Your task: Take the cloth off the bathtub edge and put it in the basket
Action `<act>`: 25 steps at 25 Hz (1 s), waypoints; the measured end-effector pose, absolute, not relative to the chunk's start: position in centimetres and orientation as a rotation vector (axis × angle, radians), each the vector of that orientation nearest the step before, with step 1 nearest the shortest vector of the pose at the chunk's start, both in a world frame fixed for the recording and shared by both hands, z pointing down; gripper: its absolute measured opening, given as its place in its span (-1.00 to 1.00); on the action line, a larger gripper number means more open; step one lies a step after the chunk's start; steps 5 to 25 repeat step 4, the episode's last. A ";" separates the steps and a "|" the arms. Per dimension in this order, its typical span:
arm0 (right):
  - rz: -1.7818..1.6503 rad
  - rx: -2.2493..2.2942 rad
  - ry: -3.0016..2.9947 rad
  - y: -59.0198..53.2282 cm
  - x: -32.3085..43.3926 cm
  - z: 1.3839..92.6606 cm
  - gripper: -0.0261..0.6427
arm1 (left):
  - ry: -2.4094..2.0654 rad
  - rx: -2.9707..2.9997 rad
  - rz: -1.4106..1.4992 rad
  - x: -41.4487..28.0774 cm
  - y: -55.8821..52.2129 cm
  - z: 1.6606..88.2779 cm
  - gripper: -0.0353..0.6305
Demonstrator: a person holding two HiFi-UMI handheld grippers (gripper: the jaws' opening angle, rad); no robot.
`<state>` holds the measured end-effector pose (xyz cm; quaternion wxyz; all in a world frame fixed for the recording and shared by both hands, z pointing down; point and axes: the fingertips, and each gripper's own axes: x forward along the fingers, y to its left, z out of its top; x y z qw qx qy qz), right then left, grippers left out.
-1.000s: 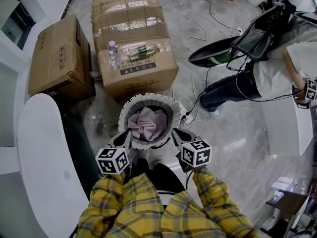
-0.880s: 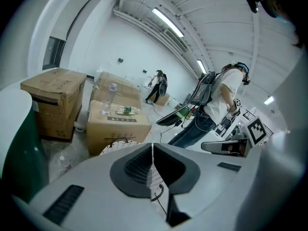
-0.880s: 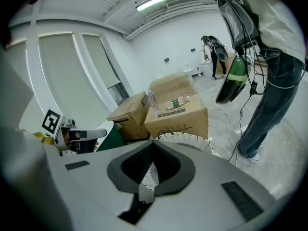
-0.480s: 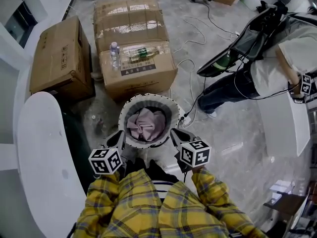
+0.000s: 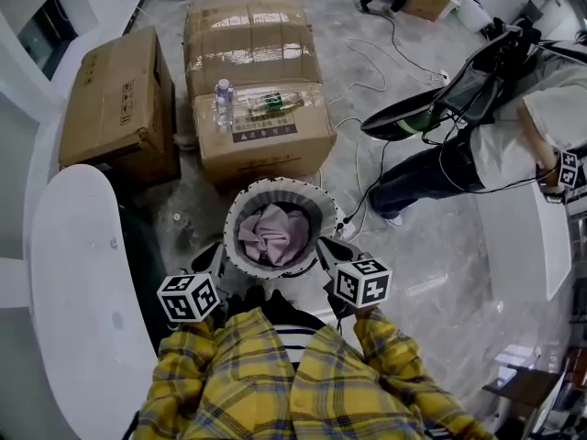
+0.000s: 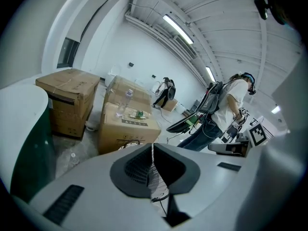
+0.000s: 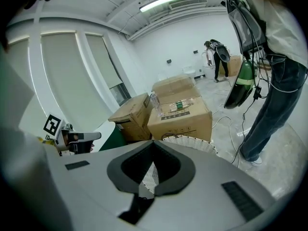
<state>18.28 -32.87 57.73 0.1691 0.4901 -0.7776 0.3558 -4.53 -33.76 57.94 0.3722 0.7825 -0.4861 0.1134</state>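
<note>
Pink cloth [image 5: 273,235] in basket [image 5: 275,185], beyond fingers [image 5: 332,248]

I can read no words or numbers. The dark label [image 5: 264,132] on the big cardboard box [image 5: 275,159] just beyond the basket [image 5: 275,184] is too small, likewise the print [image 5: 128,91] on the other cardboard box [image 5: 105,131] left of it.

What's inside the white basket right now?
A crumpled pink cloth lies inside the basket. The basket's bottom, and anything beneath the cloth, is covered.
</note>
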 end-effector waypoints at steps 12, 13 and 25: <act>1.031 1.396 -2.196 -33.2 17.4 58.2 -0.84 | -1.243 1.996 0.288 -5.6 -34.1 57.9 -0.82; 1.031 1.396 -2.196 -33.2 17.4 58.2 -0.84 | -1.243 1.996 0.288 -5.6 -34.1 57.9 -0.82; 1.031 1.396 -2.196 -33.2 17.4 58.2 -0.84 | -1.243 1.996 0.288 -5.6 -34.1 57.9 -0.82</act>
